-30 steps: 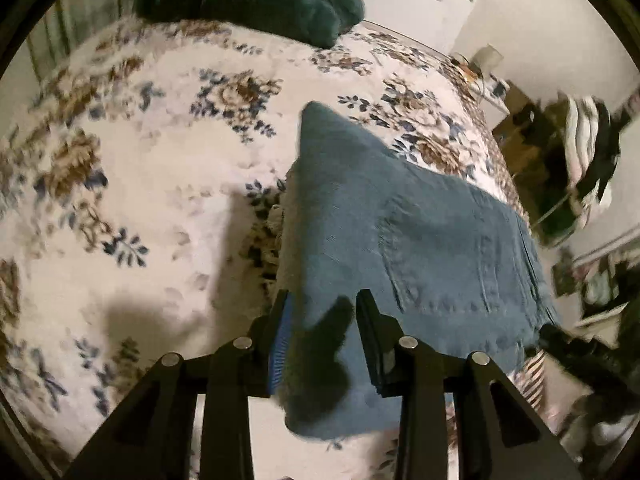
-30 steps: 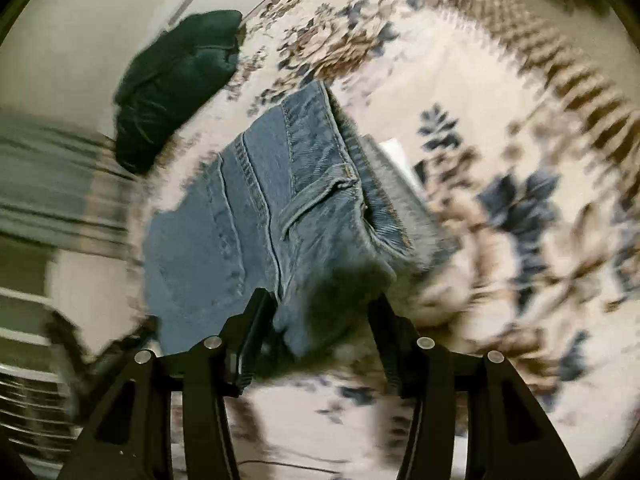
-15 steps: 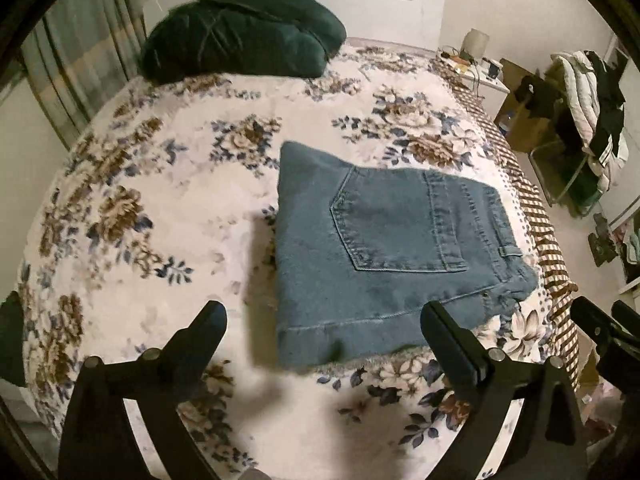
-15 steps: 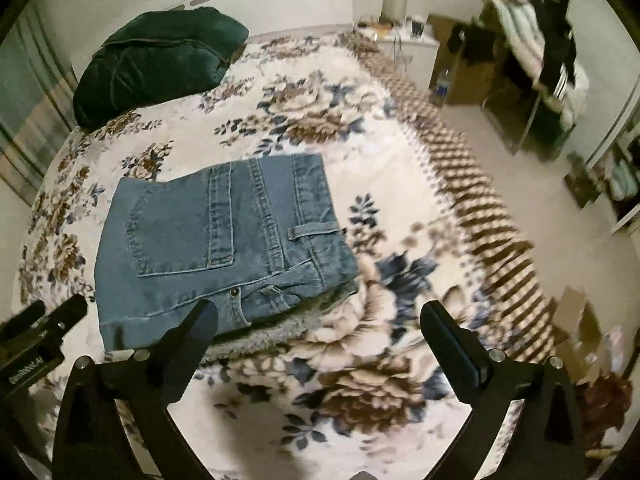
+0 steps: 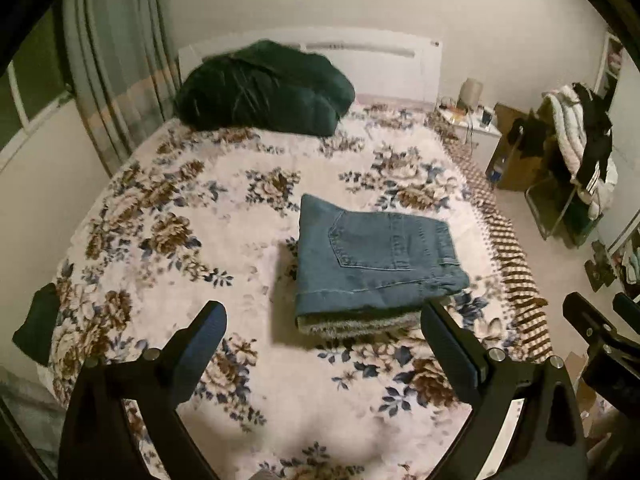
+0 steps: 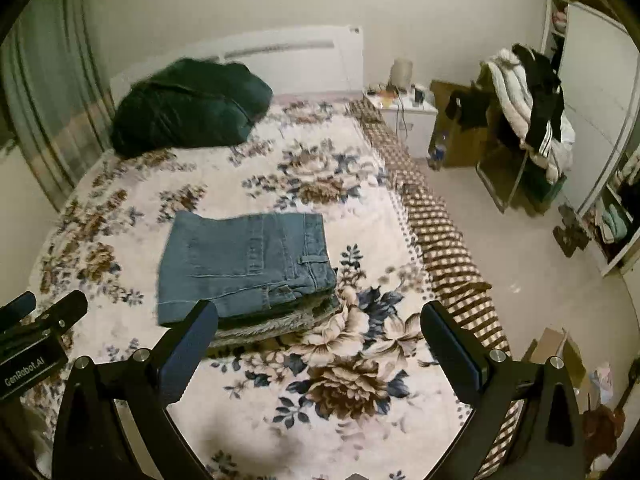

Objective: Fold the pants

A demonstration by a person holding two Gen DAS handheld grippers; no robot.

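Left claw (image 5: 322, 330) wide | right claw (image 6: 318, 330) wide | folded pants (image 5: 372, 264) mid-bed, edges free

We see dim, yellowish indoor light, soft blur throughout, strong fisheye bending, and black vignetted corners in both views.

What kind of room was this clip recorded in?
Most likely a lived-in bedroom: folded jeans lie on a bed with a floral blanket and white headboard, a nightstand stands beside it, and clothes are draped over a chair.
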